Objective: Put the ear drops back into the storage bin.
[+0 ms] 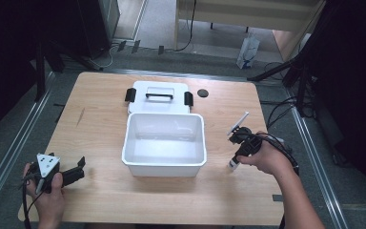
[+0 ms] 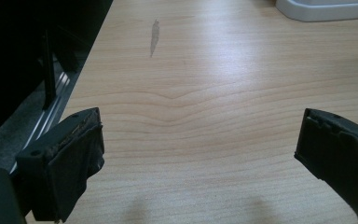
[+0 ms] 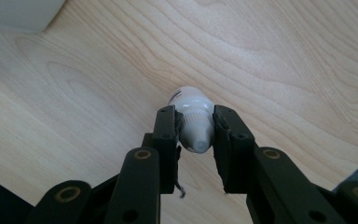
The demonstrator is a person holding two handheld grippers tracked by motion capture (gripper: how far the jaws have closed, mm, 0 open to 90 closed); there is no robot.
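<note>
A small white bottle (image 3: 194,122) with a rounded cap is pinched between the two black jaws of my right gripper (image 3: 193,116), just above the wooden table. From above, that bottle (image 1: 233,164) shows under my right gripper (image 1: 237,156), right of the white box, with the hand tilting the tool downward. My left gripper (image 1: 75,171) is held at the table's front left corner. Its jaws stand wide apart, and only bare wood lies between them in the left gripper view (image 2: 200,135).
An open white plastic box (image 1: 164,166) stands mid-table, nothing visible inside. Its lid (image 1: 158,98), with a black handle and clips, lies flat behind it. A small black disc (image 1: 202,93) rests right of the lid. A box corner (image 2: 326,10) shows far ahead of the left gripper.
</note>
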